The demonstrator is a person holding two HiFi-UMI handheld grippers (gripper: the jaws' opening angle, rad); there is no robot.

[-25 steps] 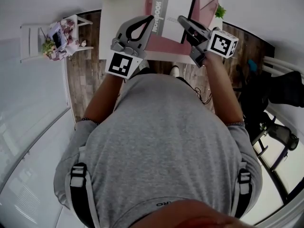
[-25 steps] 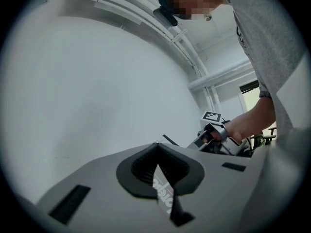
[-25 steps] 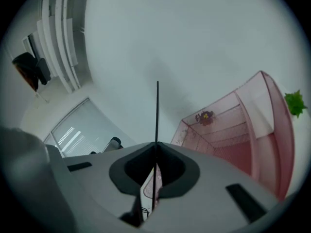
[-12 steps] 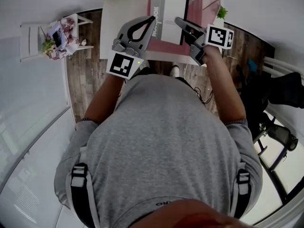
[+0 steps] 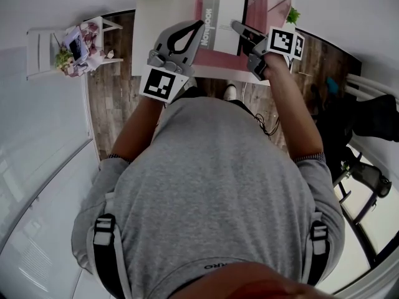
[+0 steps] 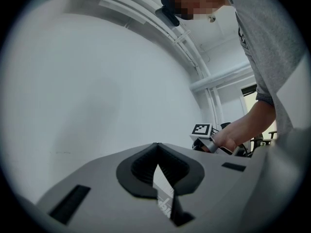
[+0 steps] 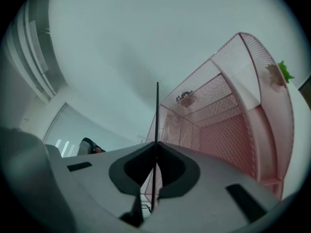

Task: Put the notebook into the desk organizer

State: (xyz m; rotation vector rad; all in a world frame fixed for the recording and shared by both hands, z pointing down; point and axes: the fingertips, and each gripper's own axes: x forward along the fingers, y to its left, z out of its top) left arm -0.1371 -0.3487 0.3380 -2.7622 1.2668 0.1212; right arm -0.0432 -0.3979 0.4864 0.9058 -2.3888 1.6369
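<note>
The pink wire-mesh desk organizer point(image 7: 218, 115) is matt-coated metal. The white-and-grey notebook point(image 5: 223, 14) has a smooth paper cover. The white surface point(image 5: 146, 17) looks smooth, and the brown floor point(image 5: 109, 104) is planked wood.

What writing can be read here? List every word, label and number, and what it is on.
"NOTEBOOK", seemingly, printed sideways: on the notebook cover.
Print on the grey shirt hem: too small to read.
Left cube and right cube: square markers only, no letters.
</note>
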